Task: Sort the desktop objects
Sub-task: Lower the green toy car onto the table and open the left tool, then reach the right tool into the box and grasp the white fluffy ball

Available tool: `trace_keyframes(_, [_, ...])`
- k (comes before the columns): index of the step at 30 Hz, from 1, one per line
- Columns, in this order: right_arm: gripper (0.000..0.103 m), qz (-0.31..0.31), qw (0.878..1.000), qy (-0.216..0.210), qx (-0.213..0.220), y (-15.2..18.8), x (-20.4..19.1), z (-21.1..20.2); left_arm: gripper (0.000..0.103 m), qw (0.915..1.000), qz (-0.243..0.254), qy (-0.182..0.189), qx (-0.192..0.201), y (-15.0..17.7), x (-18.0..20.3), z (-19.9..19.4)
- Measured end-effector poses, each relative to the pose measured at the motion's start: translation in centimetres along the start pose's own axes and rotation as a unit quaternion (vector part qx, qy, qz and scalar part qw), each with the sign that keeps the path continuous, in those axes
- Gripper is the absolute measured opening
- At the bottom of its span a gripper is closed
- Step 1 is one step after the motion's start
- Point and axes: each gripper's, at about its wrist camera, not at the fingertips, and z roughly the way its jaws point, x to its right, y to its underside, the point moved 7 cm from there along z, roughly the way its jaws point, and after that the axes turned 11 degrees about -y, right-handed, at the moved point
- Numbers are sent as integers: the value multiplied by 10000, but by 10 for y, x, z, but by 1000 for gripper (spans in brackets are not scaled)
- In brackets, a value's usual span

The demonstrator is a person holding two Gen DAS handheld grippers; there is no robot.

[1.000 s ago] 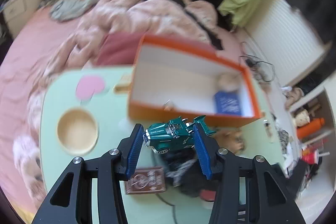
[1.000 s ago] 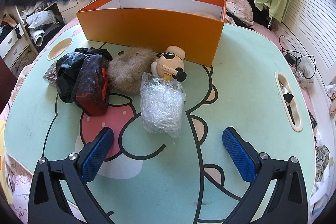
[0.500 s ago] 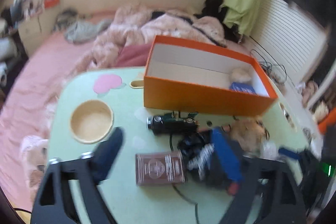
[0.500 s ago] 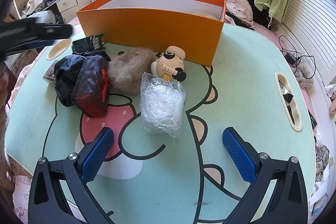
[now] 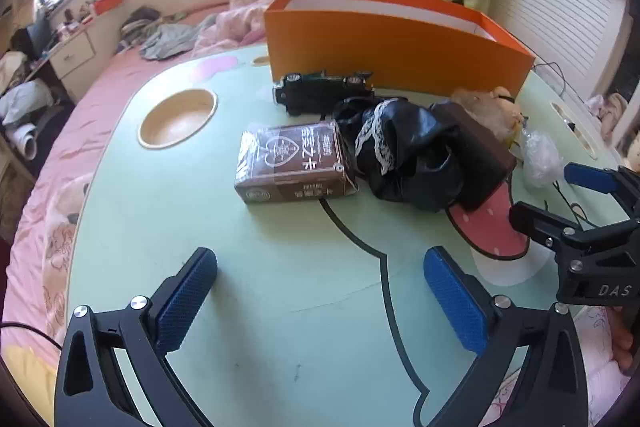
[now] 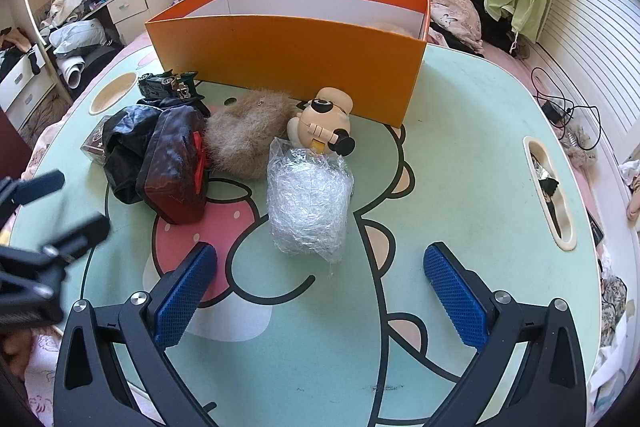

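Note:
A green toy car (image 5: 324, 89) lies on the table against the front wall of the orange box (image 5: 392, 43). My left gripper (image 5: 320, 263) hovers over the near table, well back from the car, its jaws opening wide with nothing between them. A brown card pack (image 5: 292, 163) and a black lace-trimmed bag (image 5: 404, 155) lie ahead of it. My right gripper (image 6: 320, 267) stands open and empty just short of a clear plastic bundle (image 6: 308, 203). Beyond that sit a cartoon figurine (image 6: 324, 123), a furry brown pouch (image 6: 248, 131) and a dark red case (image 6: 176, 167).
The round green table (image 6: 460, 167) has a cup hollow (image 5: 178, 119) at the left and a slot (image 6: 550, 187) at the right. A bed with pink bedding lies behind the box. My left gripper's fingers (image 6: 60, 203) show at the right wrist view's left edge.
The left gripper let go of the green car, which now lies on the table before the box. It drew back and down with jaws spread wide. The right gripper kept still.

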Motion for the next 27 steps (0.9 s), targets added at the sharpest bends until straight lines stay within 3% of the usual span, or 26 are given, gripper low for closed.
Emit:
trace_keyframes(5, [103, 7, 10000, 5, -1, 1, -1, -2, 103, 9994, -150, -93, 295, 4, 5, -2])
trace_keyframes(16, [102, 164, 9998, 15, 68, 2, 8, -5, 103, 9992, -128, -26, 379, 7, 12, -8])
trace_keyframes(22, [76, 142, 9970, 25, 765, -25, 12, -36, 103, 9988, -119, 29, 474, 7, 12, -9])
trace_keyframes(25, [56, -174, 9953, 235, 927, -74, 9, -53, 103, 9986, -112, 46, 517, 6, 13, -8])
trace_keyframes(27, [49, -405, 9965, 241, 684, -110, 3, -47, 103, 9985, -118, 40, 537, 6, 14, -9])
